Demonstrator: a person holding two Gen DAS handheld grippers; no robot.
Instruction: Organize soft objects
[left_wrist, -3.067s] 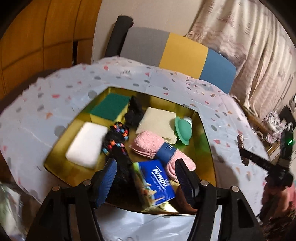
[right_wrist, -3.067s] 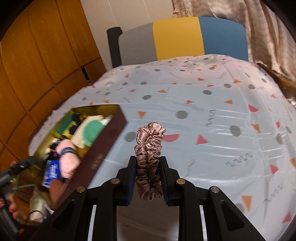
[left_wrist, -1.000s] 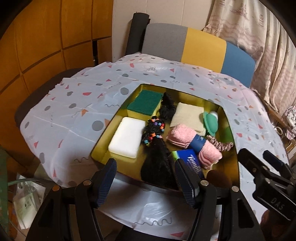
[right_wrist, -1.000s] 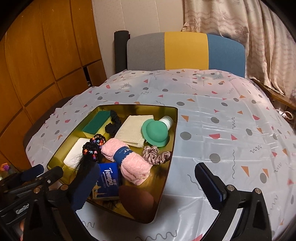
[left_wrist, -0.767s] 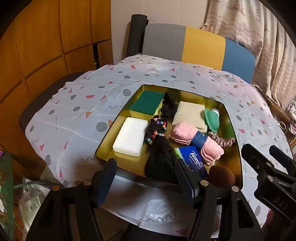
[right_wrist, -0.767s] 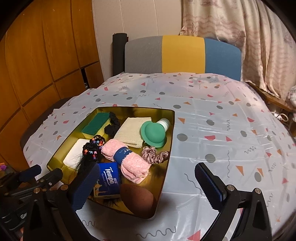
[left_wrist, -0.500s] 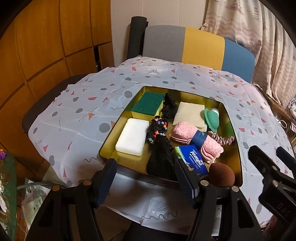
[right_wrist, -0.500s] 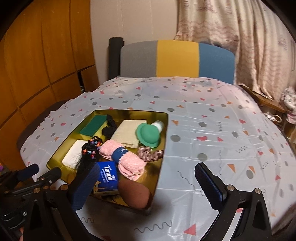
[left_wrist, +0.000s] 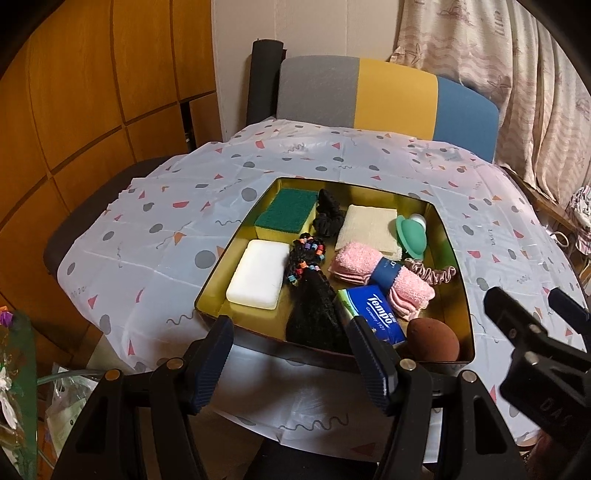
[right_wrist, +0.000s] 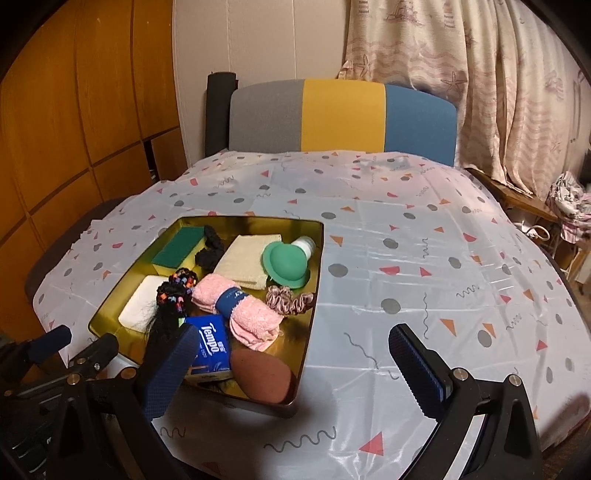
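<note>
Two ribbed claws apart, satin scrunchie crumpled

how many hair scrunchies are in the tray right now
2: a black scrunchie at the back beside the green sponge, a pink scrunchie along the tray's right wall. Others may be hidden.

Blue tissue pack in the gold tray: white "Tempo" across the top, smaller line beneath reads roughly "Germany 1929". Same "Tempo" legible in the right wrist view. Right tool, black body, left wrist view: embossed "DAS". Navy band on pink towel: print too small.
</note>
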